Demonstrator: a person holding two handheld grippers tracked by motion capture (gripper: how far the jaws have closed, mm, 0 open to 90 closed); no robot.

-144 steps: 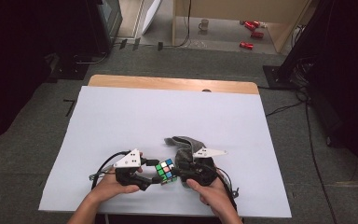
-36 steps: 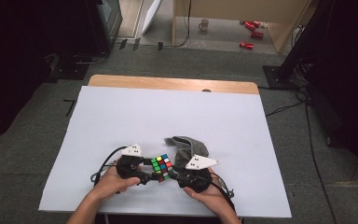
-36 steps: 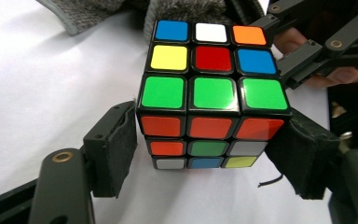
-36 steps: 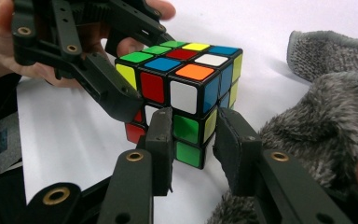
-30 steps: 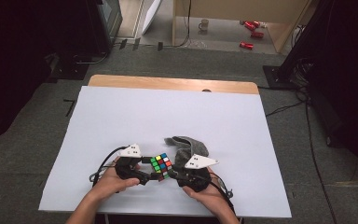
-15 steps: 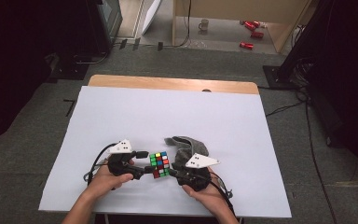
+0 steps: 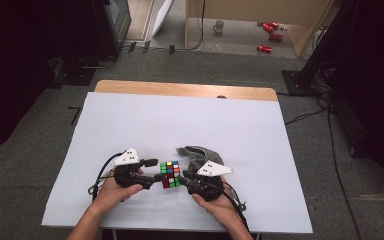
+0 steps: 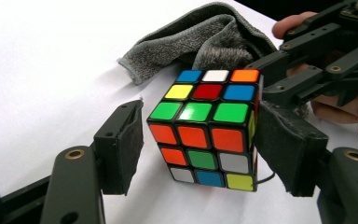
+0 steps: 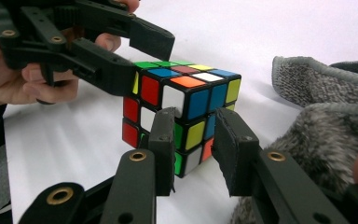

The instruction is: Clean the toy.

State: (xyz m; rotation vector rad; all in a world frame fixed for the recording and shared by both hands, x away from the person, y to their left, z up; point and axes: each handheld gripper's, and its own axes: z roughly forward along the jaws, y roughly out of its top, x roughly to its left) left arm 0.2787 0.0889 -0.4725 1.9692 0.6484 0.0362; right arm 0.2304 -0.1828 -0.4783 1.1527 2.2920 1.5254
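Note:
A scrambled colour cube (image 7: 170, 174) sits near the table's front edge, between the two grippers. My left gripper (image 7: 156, 170) comes at it from the left. In the left gripper view the cube (image 8: 205, 135) stands between the jaws of the left gripper (image 8: 200, 144), which have just been closing. One pad (image 8: 284, 149) lies on the cube's side; the other pad (image 8: 126, 140) is a sliver short of it. My right gripper (image 9: 195, 135) is shut on the cube (image 9: 186, 98), its pads on the lower layers either side of the near corner.
A crumpled grey cloth (image 7: 195, 152) lies just behind the cube and the right gripper. The white sheet (image 7: 180, 120) on the table stretches bare behind it. Beyond the far edge, the floor holds a mug (image 7: 219, 26) and red cans (image 7: 270, 30).
My left gripper has shifted slightly to the left and its jaws have narrowed around the cube. The right hand and the cube have held still.

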